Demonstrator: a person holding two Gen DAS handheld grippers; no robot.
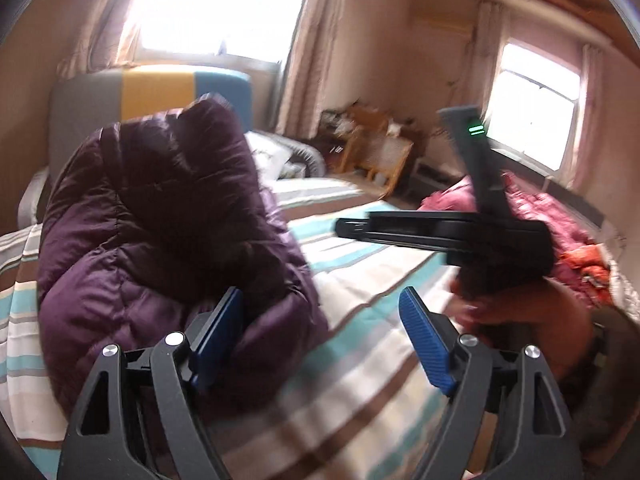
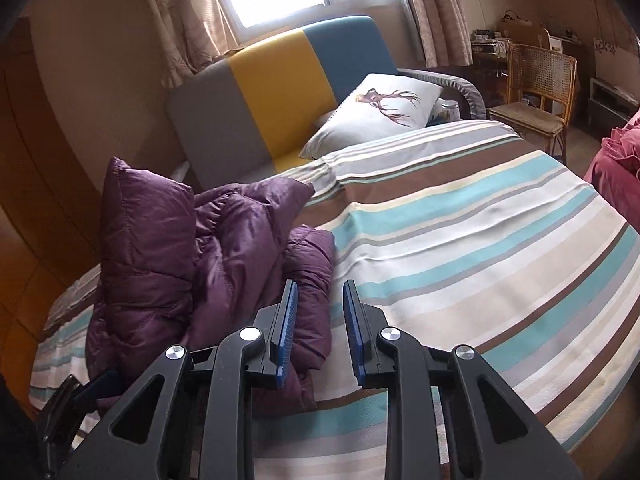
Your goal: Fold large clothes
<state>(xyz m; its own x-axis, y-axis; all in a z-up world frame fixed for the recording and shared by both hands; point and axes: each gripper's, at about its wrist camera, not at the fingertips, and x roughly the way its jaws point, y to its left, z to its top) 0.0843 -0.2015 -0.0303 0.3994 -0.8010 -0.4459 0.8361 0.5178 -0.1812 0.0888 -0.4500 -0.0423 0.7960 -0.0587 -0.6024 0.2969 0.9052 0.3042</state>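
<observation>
A purple quilted down jacket (image 1: 152, 216) lies bunched in a heap on the striped bed (image 1: 360, 360). My left gripper (image 1: 322, 324) is open and empty, its left blue pad against the jacket's near edge. The right gripper tool shows in the left wrist view (image 1: 348, 227), held in a hand above the bed to the right of the jacket. In the right wrist view the jacket (image 2: 208, 248) lies at the bed's left side. My right gripper (image 2: 320, 312) is open a little and empty, just above the jacket's right edge.
A grey, yellow and blue headboard (image 2: 272, 92) and a deer-print pillow (image 2: 380, 116) are at the bed's head. A rattan chair (image 2: 536, 92) stands beyond the bed. Red bedding (image 1: 540, 216) lies to the right. The striped sheet (image 2: 480, 240) spreads right of the jacket.
</observation>
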